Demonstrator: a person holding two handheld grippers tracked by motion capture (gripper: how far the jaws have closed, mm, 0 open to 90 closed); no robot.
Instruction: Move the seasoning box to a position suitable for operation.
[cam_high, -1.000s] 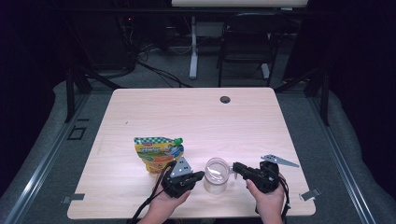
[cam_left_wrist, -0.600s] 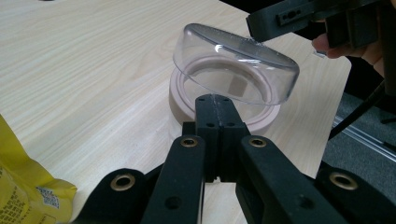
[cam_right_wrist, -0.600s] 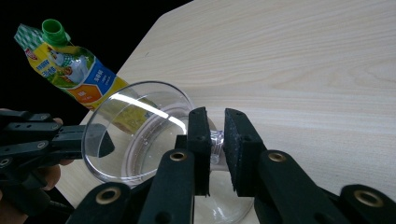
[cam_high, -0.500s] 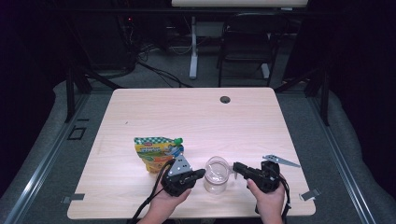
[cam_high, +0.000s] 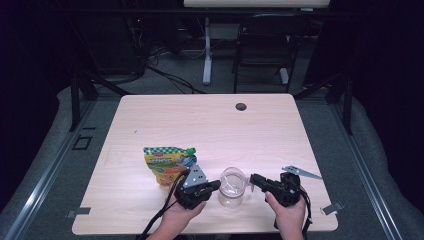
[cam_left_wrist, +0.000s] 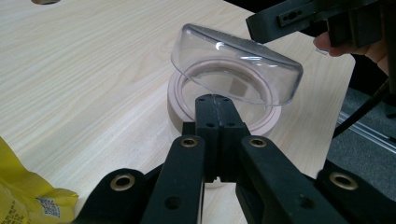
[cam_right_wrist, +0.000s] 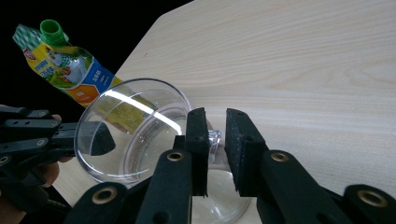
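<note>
The surface (cam_high: 210, 125) is pale wood-grain laminate with a smooth, matt finish. The clear lid (cam_left_wrist: 236, 70) is glossy transparent plastic that catches highlights, seated above a matt pinkish ring (cam_left_wrist: 180, 100) on the jar (cam_high: 231, 187); the pouch (cam_high: 167, 162) near the front edge is glossy printed film with a green plastic cap (cam_right_wrist: 51, 29). Each hand-held gripper, left (cam_high: 212, 186) and right (cam_high: 256, 179), is matt black plastic with brass-coloured metal rivets (cam_left_wrist: 123, 182) and rough foam-like pads (cam_right_wrist: 240, 140).
</note>
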